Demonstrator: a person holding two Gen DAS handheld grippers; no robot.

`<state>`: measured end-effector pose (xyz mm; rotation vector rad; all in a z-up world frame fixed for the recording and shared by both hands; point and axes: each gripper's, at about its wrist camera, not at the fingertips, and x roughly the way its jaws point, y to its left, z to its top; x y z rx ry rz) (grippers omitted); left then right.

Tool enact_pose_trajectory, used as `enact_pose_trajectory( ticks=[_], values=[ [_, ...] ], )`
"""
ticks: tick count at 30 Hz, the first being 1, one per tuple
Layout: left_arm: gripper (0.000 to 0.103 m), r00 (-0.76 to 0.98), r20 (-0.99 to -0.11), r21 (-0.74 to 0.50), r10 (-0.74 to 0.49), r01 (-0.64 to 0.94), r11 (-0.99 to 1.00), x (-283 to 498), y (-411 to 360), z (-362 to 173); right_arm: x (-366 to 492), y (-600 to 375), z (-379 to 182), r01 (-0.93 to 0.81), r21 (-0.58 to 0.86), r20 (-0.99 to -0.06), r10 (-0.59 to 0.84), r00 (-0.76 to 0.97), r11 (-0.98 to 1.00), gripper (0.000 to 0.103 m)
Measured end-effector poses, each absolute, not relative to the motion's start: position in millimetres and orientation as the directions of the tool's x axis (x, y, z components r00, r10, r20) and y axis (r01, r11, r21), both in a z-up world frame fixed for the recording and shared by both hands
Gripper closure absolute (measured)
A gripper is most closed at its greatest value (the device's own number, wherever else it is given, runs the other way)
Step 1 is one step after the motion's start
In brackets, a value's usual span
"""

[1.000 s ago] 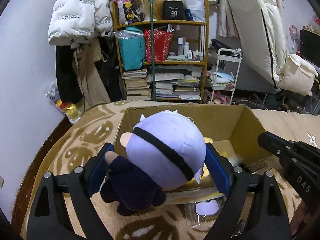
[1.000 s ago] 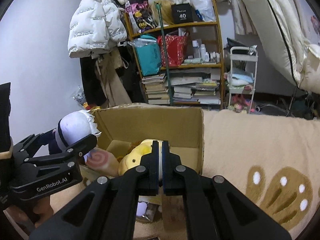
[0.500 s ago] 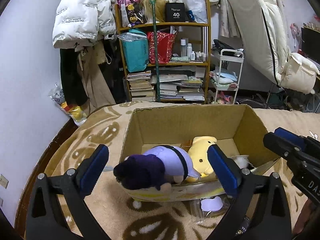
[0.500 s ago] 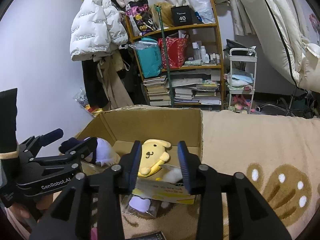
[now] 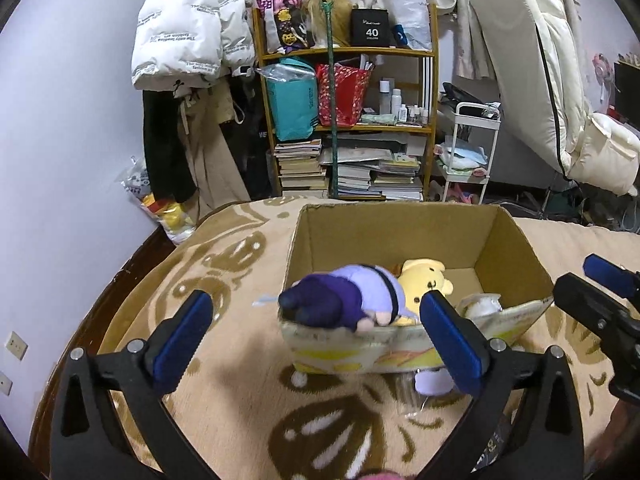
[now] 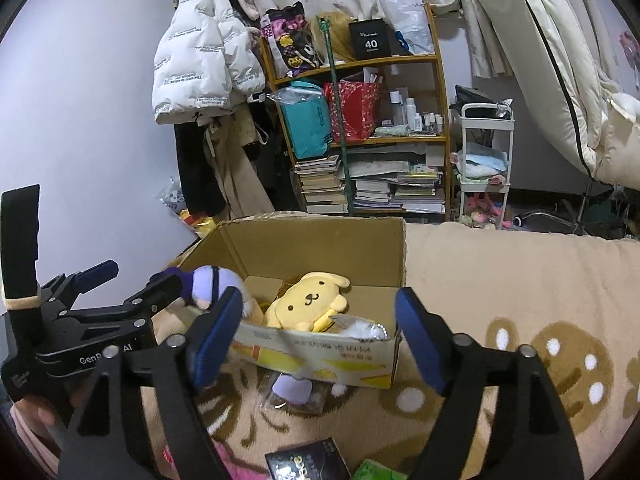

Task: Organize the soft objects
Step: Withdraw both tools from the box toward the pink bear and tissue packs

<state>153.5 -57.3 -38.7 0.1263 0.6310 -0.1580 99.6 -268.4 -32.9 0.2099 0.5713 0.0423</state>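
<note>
An open cardboard box [image 5: 400,236] [image 6: 320,248] sits on the patterned beige blanket. A purple plush doll [image 5: 344,298] [image 6: 208,282] lies over the box's near left rim. A yellow dog plush [image 5: 424,284] [image 6: 306,306] and a small white fluffy item [image 6: 360,328] lie inside. My left gripper [image 5: 316,336] is open and empty, just in front of the box. My right gripper [image 6: 320,328] is open and empty, in front of the box's near wall.
A small lilac item in a clear packet [image 6: 292,390] [image 5: 430,382] lies on the blanket in front of the box. A dark packet [image 6: 306,460] and a green item [image 6: 372,472] lie nearer me. A bookshelf [image 5: 348,120], hanging coats and a white cart [image 5: 468,152] stand behind.
My left gripper opened and let go of the purple doll, which dropped onto the box's near rim, then drew back. My right gripper went from shut to wide open.
</note>
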Motion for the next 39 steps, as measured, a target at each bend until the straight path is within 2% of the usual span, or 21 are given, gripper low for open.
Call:
enact_pose_trajectory(
  ticks=[8,22,39],
  values=[
    [0.001,0.777,-0.618,0.038,-0.119,0.181,0.983,127.6,-45.1,-31.4,78.3,-262.7,-22.8,0.016,0.194,-0.536,0.092,0.839,0.981,0.001],
    [0.001,0.765,-0.635,0.060,-0.111,0.192,0.980,73.9,-34.7,-28.1,33.6,-263.2,-15.1,0.056,0.197,-0.538,0.061,0.841,0.979,0.000],
    [0.001,0.703,-0.703,0.053,-0.102,0.195,0.979,54.7,-26.4,-34.7,5.1,-268.5,-16.0,0.121,0.208,-0.561,0.017,0.827,0.971,0.000]
  ],
)
